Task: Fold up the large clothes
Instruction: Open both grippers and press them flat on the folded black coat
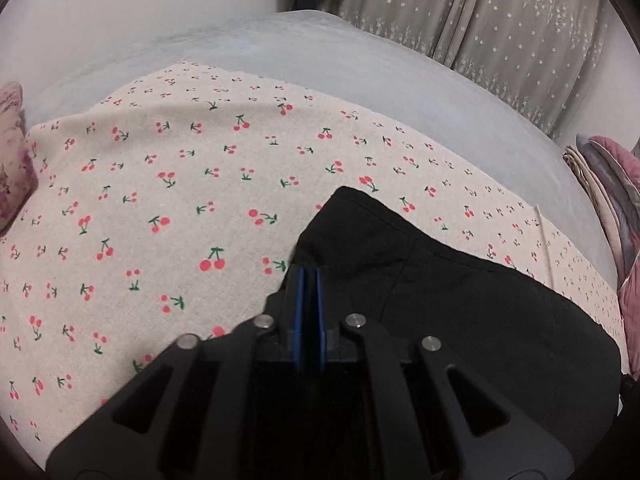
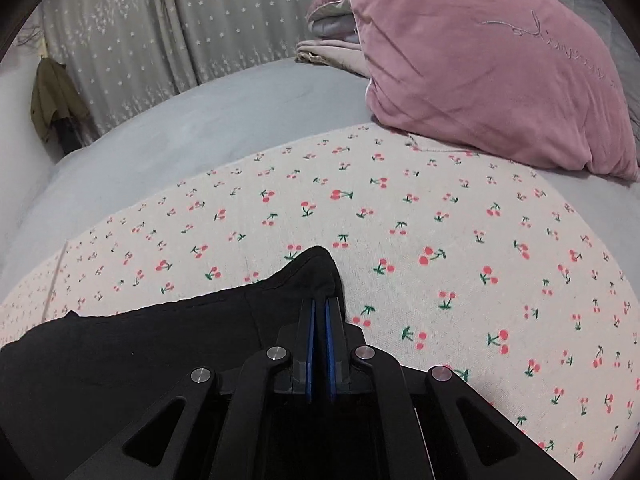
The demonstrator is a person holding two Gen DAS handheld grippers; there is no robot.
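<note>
Both grippers, left gripper [image 1: 308, 276] and right gripper [image 2: 320, 304], are clenched on the black garment [image 1: 460, 300] at lower centre. I fear a corner slips out, because the pinch is thin.

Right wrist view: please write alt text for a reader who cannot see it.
The right gripper is shut on a corner of a black garment over a cherry-print cloth. A pink pillow lies behind, before a starred curtain.

You have a black garment [image 1: 460, 300] on a cream cloth [image 1: 160, 184] printed with red cherries on green stems, over a pale grey bedsheet [image 1: 320, 52]. Your pillow [image 2: 480, 72] is dusty pink; the curtain [image 2: 160, 20] grey with white stars.
</note>
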